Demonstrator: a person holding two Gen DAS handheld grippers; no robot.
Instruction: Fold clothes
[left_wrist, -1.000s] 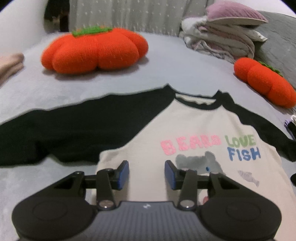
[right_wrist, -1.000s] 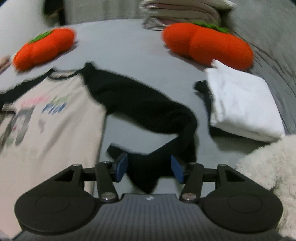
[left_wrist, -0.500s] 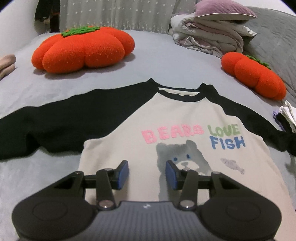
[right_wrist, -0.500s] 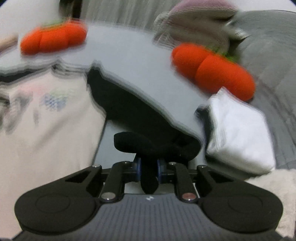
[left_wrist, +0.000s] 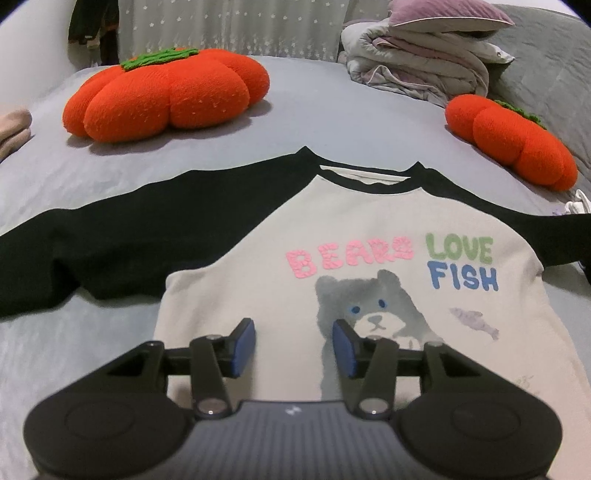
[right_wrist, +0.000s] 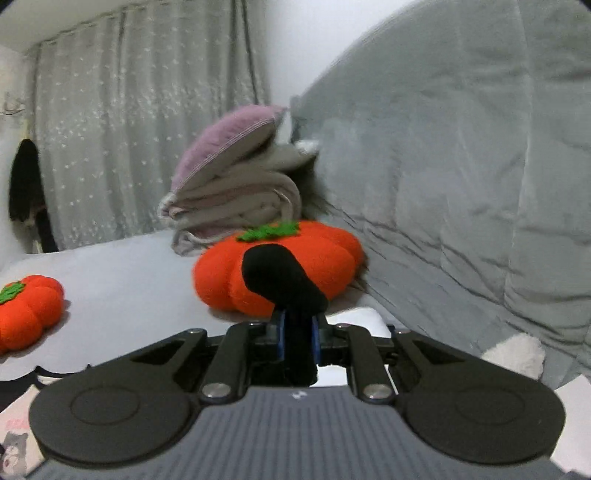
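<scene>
A cream shirt (left_wrist: 369, 229) with black sleeves, a bear print and the words BEARS LOVE FISH lies flat on the grey bed. Its left sleeve (left_wrist: 110, 240) stretches out to the left. My left gripper (left_wrist: 293, 345) hovers over the shirt's lower front. Its jaws are opening and nothing is between them. In the right wrist view my right gripper (right_wrist: 297, 332) is shut on the black end of the right sleeve (right_wrist: 277, 277), lifted off the bed and pointing toward the headboard side. A corner of the shirt (right_wrist: 14, 424) shows at the bottom left.
A large orange pumpkin cushion (left_wrist: 166, 96) lies at the back left and a smaller one (left_wrist: 513, 144) at the right. Folded blankets with a purple pillow (left_wrist: 424, 66) are stacked behind. A grey quilt (right_wrist: 461, 166) rises on the right, with a fluffy white thing (right_wrist: 517, 350) below it.
The right gripper shut on the black sleeve end, then rose and tilted up with it. The left gripper's jaws spread slightly wider over the shirt's front.
</scene>
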